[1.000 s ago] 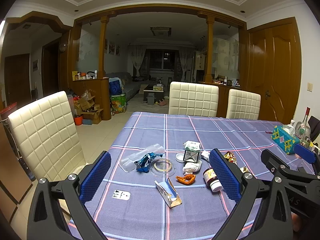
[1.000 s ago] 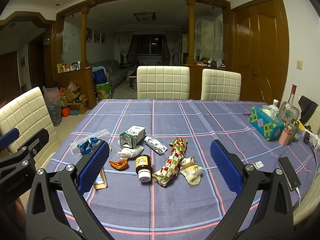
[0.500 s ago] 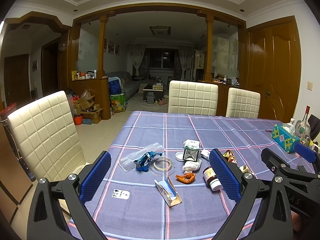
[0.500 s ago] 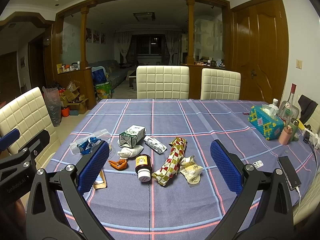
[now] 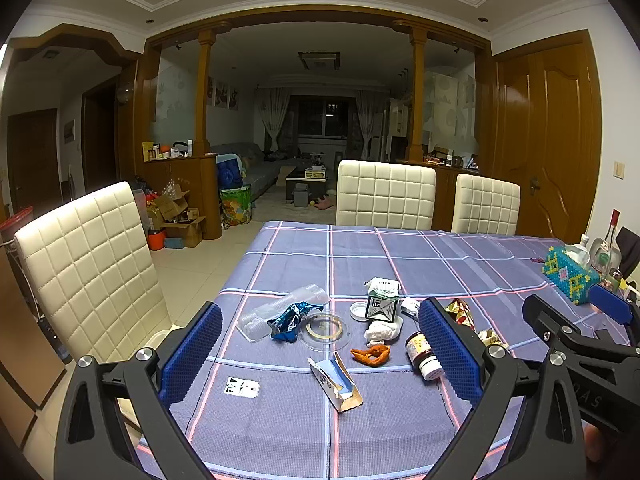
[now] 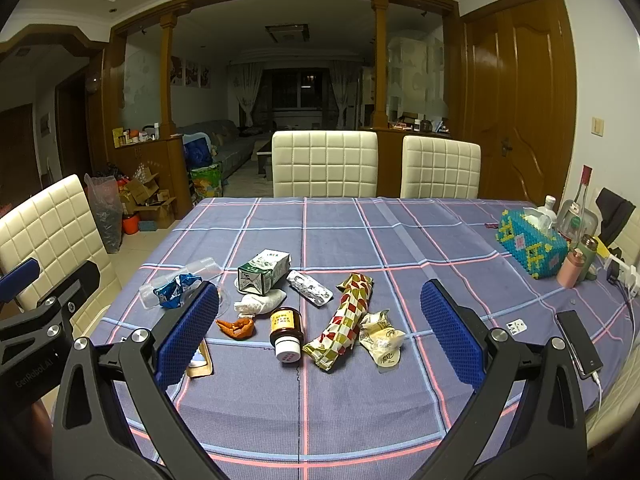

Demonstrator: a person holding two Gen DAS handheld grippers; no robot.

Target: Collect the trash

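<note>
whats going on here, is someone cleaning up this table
A person holds a gripper in each hand over a dining table strewn with trash. The left gripper and the right gripper are both open and hold nothing. A brown bottle on its side, a checked wrapper, a green carton and a torn box all lie untouched on the cloth.

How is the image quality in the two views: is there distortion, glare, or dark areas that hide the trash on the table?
Left wrist view: strong fisheye bending, black corners; the trash, like the torn carton, is sharp and evenly lit. Right wrist view: same bending; glare shines on the wooden door, the far room is dim, but the brown bottle and patterned wrapper are clear.
</note>
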